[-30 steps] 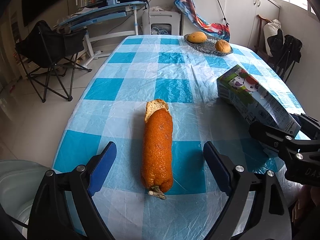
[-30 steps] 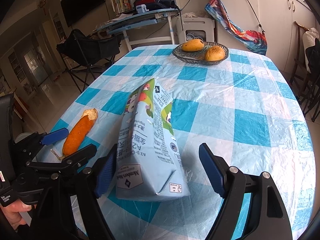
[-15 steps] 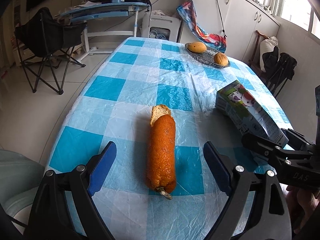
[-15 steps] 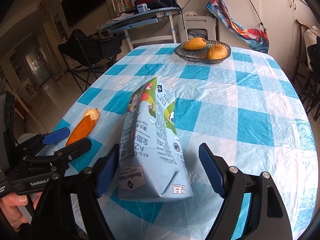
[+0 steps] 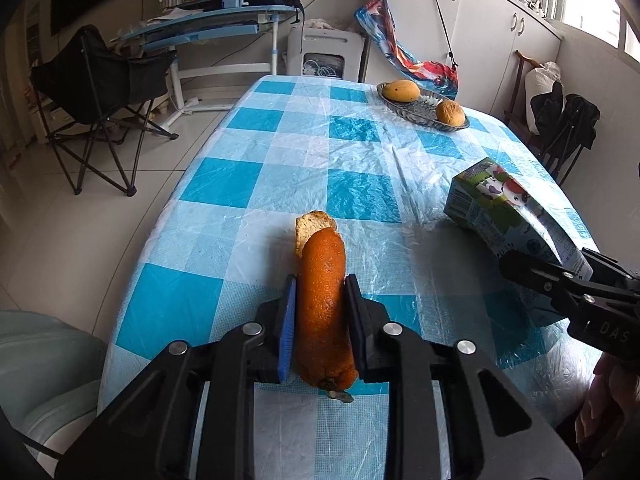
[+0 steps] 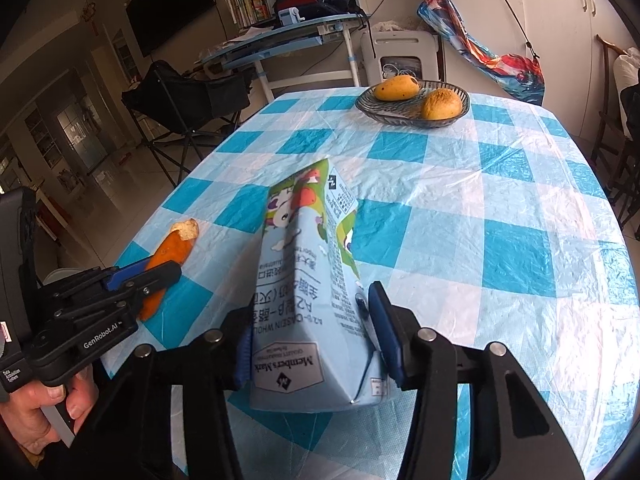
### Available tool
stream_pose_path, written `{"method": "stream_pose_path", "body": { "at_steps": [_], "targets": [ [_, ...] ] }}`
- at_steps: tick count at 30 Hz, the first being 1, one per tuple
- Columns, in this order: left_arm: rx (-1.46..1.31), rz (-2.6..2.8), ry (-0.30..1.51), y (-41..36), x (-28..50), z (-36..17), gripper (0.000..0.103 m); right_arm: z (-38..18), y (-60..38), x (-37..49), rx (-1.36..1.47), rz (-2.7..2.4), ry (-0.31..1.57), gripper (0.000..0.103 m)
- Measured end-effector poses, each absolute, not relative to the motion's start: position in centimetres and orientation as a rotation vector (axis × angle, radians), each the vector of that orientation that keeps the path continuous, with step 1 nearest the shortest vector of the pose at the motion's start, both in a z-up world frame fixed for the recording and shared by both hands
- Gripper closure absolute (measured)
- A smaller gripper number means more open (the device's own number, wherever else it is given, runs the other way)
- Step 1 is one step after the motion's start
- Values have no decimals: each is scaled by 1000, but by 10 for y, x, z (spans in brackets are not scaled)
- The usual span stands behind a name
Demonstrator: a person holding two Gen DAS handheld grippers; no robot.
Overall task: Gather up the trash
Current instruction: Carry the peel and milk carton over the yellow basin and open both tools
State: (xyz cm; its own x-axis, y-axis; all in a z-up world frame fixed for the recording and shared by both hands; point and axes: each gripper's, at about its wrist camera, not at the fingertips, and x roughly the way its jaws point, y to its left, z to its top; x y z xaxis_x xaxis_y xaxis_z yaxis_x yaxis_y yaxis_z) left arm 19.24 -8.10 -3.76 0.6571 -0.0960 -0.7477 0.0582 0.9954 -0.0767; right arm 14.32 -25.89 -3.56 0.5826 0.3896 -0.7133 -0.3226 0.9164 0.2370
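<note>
A long orange fruit peel (image 5: 322,304) lies on the blue-and-white checked tablecloth near its front left edge. My left gripper (image 5: 320,296) is shut on the peel, one pad on each side. The peel also shows in the right wrist view (image 6: 172,256), with the left gripper (image 6: 148,274) around it. A light blue milk carton (image 6: 308,296) lies on its side to the right. My right gripper (image 6: 312,324) is shut on the carton's near end. The carton shows in the left wrist view (image 5: 508,216), with the right gripper (image 5: 568,280) on it.
A glass bowl (image 6: 412,118) holding two yellow-orange fruits stands at the table's far end. A black folding chair (image 5: 104,92) and a blue desk (image 5: 224,28) stand on the floor beyond the left edge. A pale bin (image 5: 44,364) is low at the left.
Both grippers have closed: the left onto the orange peel, the right onto the milk carton. Both moved slightly forward over their objects.
</note>
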Motion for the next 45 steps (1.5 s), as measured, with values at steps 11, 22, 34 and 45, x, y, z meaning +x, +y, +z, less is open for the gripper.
{"method": "stream_pose_path", "body": {
  "at_steps": [11, 22, 34, 45],
  "targets": [
    [70, -83, 847, -96, 185, -37, 82, -40, -261, 147, 94, 419, 873, 54],
    [-30, -131, 804, -90, 150, -18, 83, -54, -309, 142, 608, 590, 892, 55],
    [-70, -134, 756, -78, 117, 0, 83, -36, -284, 121, 394, 528, 875, 57],
    [-122, -112, 775, -51, 101, -9, 83, -50, -282, 117, 395, 510, 928, 59]
  ]
}}
